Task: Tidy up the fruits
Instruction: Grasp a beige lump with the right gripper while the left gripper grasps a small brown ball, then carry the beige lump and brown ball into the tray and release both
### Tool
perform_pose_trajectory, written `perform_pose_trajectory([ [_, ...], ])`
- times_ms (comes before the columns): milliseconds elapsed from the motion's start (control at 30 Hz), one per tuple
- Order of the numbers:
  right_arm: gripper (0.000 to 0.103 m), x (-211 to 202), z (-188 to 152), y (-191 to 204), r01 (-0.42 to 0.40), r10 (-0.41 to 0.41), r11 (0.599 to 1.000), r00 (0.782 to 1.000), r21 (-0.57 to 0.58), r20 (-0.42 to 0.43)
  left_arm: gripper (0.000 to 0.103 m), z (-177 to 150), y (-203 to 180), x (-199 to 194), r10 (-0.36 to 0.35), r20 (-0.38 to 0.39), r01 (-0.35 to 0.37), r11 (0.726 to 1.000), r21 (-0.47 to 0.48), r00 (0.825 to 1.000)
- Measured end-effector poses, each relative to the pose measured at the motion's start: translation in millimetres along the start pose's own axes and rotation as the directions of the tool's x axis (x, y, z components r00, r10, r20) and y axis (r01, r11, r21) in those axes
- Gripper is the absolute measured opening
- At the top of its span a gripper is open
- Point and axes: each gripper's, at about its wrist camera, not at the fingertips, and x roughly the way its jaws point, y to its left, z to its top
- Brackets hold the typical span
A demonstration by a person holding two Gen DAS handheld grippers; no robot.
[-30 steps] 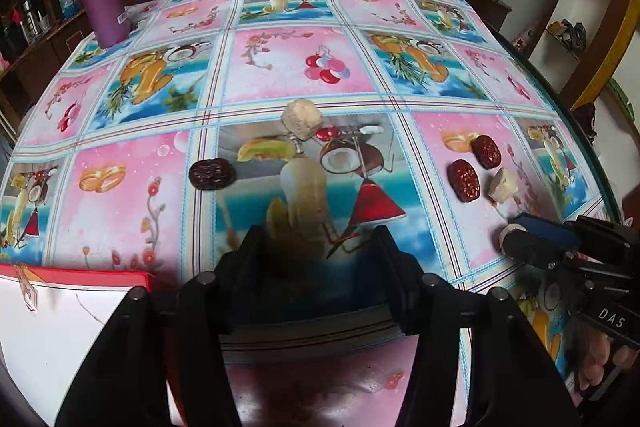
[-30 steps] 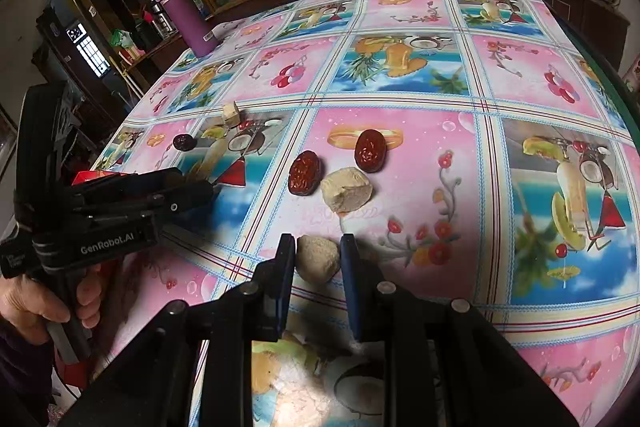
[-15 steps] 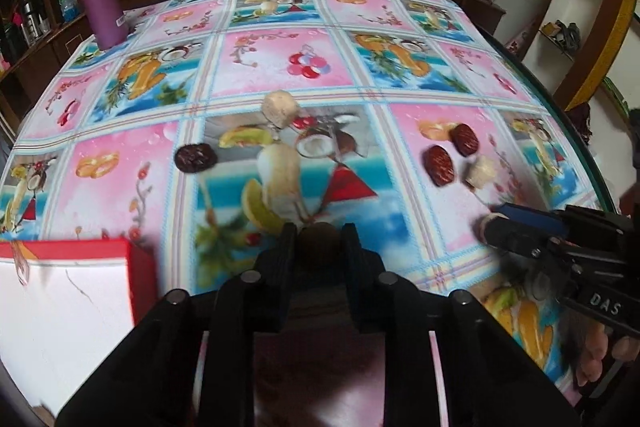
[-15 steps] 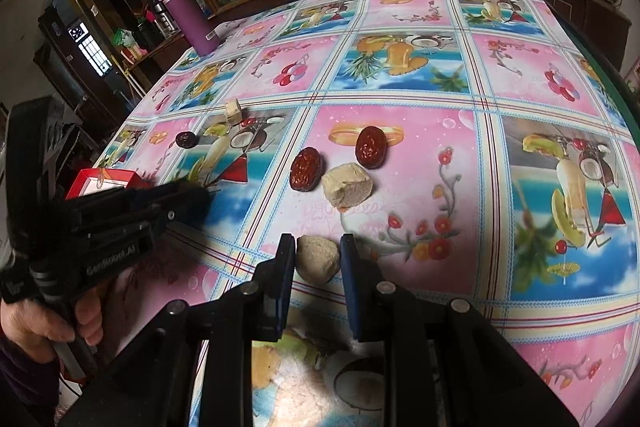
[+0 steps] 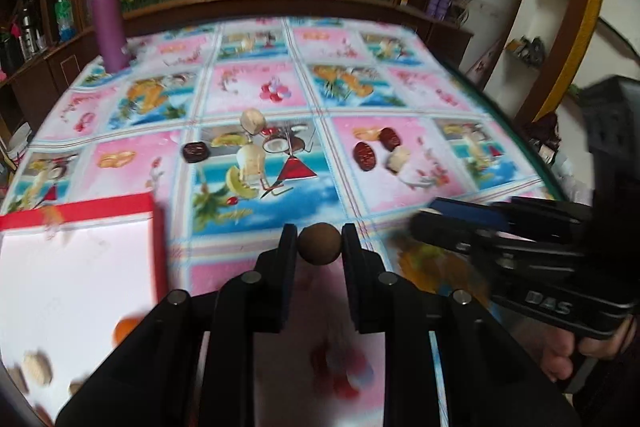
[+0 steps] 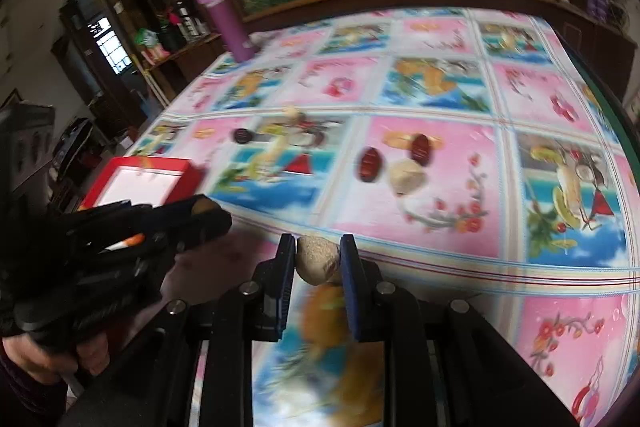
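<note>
Red-rimmed shallow white box (image 5: 76,259) at eight o'clock holds a pale lumpy nut (image 5: 37,367). Left gripper (image 5: 319,241) pinches a smooth round brown fruit (image 5: 319,243); right gripper (image 6: 318,259) clamps a rough beige walnut (image 6: 317,258).

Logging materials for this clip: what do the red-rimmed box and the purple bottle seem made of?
Shallow red-rimmed box: probably cardboard, judging by its thin straight walls and matte white inside. Tall purple bottle: smooth cylinder, plastic or coated metal; blur leaves it open.
</note>
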Motion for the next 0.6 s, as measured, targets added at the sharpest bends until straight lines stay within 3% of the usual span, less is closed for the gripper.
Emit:
perform_pose_trajectory([
  [167,0.021,1,1,49,-0.039,0.039,0.996,0.999,-0.077,0.003,0.024,-19,13,-55,0.061,0.098,-0.061,0.998,0.001,0.993],
  [300,0.021,13,0,91,-0.078,0.077,0.988,0.997,-0.132,-0.014,0.024,-39,46,-94,0.17,0.152,-0.165,0.985,-0.042,0.974],
  [600,0.021,50,-8,181,-0.166,0.15,0.957,0.985,-0.239,-0.086,0.024,-78,130,-119,0.356,0.108,-0.332,0.924,-0.191,0.928],
])
